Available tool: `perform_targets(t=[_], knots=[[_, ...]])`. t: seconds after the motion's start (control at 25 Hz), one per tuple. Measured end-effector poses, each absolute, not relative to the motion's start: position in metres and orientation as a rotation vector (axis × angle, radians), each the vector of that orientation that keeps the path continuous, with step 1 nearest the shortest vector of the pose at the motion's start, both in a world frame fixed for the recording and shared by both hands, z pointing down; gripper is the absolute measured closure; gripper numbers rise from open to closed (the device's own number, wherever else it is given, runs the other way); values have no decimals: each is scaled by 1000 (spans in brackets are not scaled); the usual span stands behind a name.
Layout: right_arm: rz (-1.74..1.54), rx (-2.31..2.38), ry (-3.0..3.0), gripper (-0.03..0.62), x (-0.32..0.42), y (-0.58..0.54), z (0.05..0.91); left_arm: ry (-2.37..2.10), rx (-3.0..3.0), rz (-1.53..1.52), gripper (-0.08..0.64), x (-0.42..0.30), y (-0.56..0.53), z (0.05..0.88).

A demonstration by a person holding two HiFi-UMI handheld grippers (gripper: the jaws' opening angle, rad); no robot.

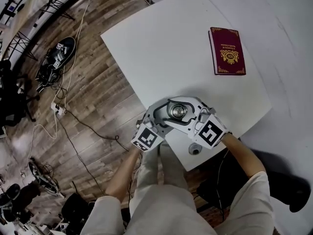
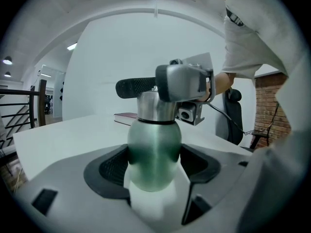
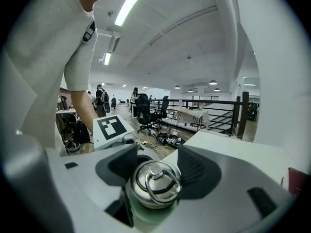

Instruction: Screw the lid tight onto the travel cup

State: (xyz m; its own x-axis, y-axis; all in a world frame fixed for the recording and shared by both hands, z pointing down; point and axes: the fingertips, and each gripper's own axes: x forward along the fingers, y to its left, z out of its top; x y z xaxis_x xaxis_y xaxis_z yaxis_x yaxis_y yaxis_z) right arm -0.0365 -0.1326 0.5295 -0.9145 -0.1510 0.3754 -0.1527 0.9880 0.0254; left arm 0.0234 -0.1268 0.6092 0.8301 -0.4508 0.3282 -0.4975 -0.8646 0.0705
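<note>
Green-bodied travel cup [image 2: 154, 144] stands upright at the near edge of the white table [image 1: 171, 43], with its steel lid [image 3: 154, 182] on top. On the left gripper [image 2: 155, 166] my fingers are clenched on the cup's body, a pad touching each side. On the right gripper [image 3: 156, 171] my fingers grasp the lid, one either side, its ring uppermost. Red book [image 1: 227, 51] lies at far right, well apart.

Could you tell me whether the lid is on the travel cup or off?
On: the steel lid sits atop the upright green travel cup in both gripper views. Whether it is screwed tight cannot be told.
</note>
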Motion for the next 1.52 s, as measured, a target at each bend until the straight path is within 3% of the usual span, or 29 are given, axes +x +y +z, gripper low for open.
perform_targets(t=[0.48,1.52], knots=[[13,340,-2738,344,-34,-138,530,-747,2856,468,235,24,-127,610],[68,1396,-2512,344,-9,-167,525,-758,2858,465,235,25,-127,611]])
